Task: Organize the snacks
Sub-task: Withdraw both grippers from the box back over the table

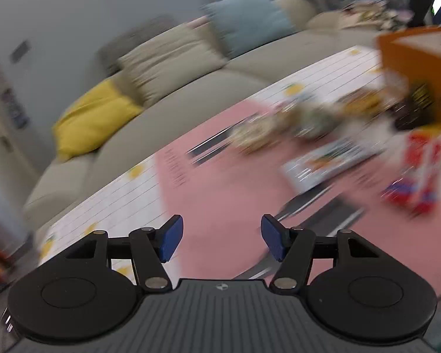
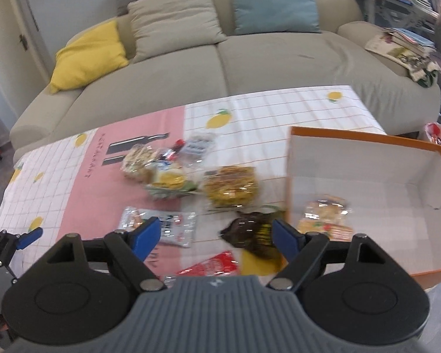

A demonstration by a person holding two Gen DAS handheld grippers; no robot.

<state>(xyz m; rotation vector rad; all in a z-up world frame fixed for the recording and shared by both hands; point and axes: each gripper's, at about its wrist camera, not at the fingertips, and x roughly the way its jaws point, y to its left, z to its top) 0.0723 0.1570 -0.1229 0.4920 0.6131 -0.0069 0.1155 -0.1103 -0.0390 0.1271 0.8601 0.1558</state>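
Note:
Several snack packets lie on the pink and white tablecloth: a round cookie pack, a clear bag, a flat white packet, a dark packet and a red one. An orange box with a white inside stands at the right and holds one snack pack. My right gripper hovers open over the near packets, with nothing gripped. My left gripper is open and empty above the cloth, in a blurred view; the box and a red packet show at its right.
A beige sofa with yellow, beige and blue cushions runs behind the table. Stacked magazines sit on its right arm and on a shelf beyond. One blue fingertip of the left gripper shows at the right wrist view's left edge.

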